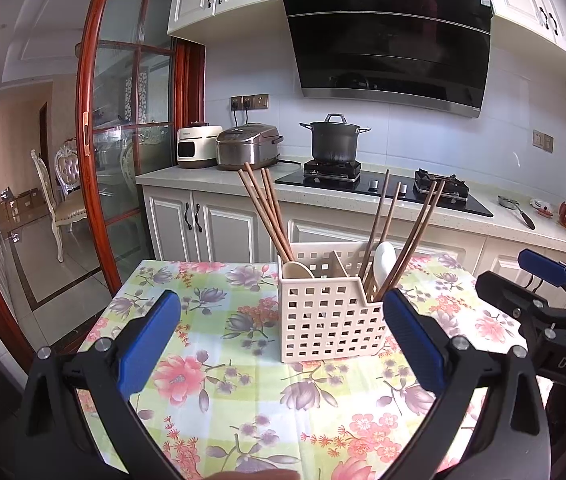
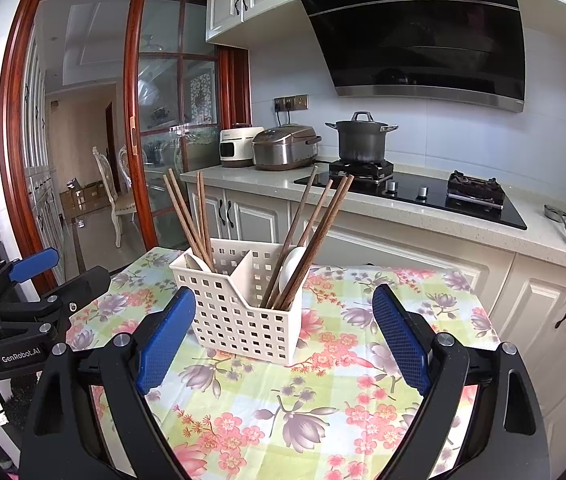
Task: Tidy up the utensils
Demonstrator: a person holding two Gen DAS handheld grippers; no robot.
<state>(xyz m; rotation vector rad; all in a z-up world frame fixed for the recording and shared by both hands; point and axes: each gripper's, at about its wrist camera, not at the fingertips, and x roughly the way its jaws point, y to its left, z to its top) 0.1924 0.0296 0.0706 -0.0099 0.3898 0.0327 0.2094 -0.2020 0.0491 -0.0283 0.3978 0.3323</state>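
A cream perforated utensil caddy with a middle divider stands on the floral tablecloth. Its left compartment holds several brown wooden chopsticks and a beige spoon. The right compartment holds more chopsticks and a white spoon. My left gripper is open, its blue pads either side of the caddy's near face, short of it. My right gripper is open too, nothing between its fingers. Each gripper shows at the edge of the other's view.
The small table has cloth showing in front of the caddy. Behind it runs a counter with a pot on a gas hob, two cookers, and a ladle. A glass sliding door is left.
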